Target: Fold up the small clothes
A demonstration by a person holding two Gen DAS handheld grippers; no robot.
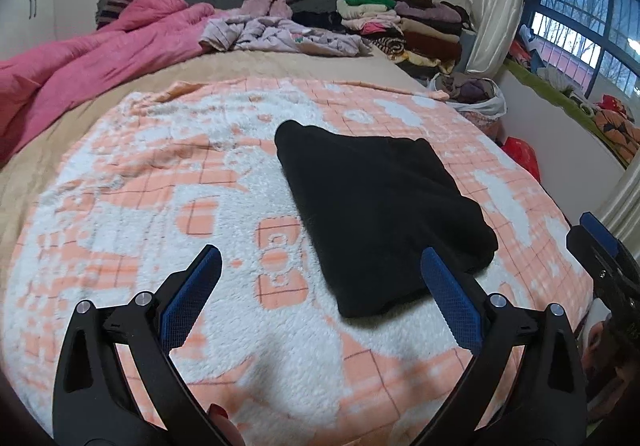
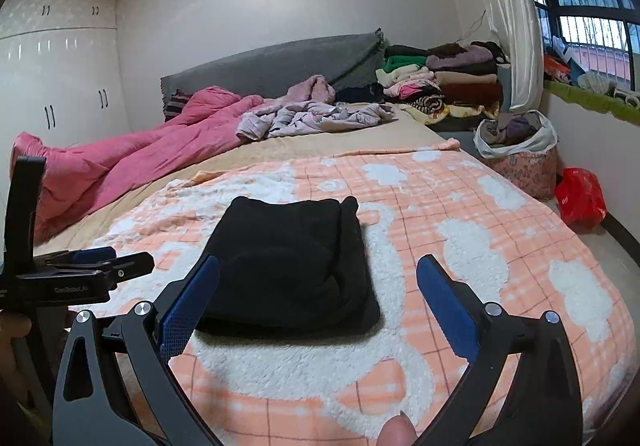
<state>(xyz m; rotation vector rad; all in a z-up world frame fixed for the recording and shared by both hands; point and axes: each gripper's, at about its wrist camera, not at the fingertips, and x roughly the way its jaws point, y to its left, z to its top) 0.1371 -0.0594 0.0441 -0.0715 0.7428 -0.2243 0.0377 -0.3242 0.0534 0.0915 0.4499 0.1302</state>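
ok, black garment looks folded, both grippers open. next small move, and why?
Probably lift both grippers back and go for another piece. The black garment already lies as a compact folded rectangle on the blanket. The left gripper and right gripper are both open, holding nothing, so no fold looks left to do here. Unfolded clothes lie further up the bed.

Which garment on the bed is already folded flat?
The black garment on the orange-and-white blanket, just ahead of both open tongs. The lilac clothes farther back lie crumpled and unfolded.
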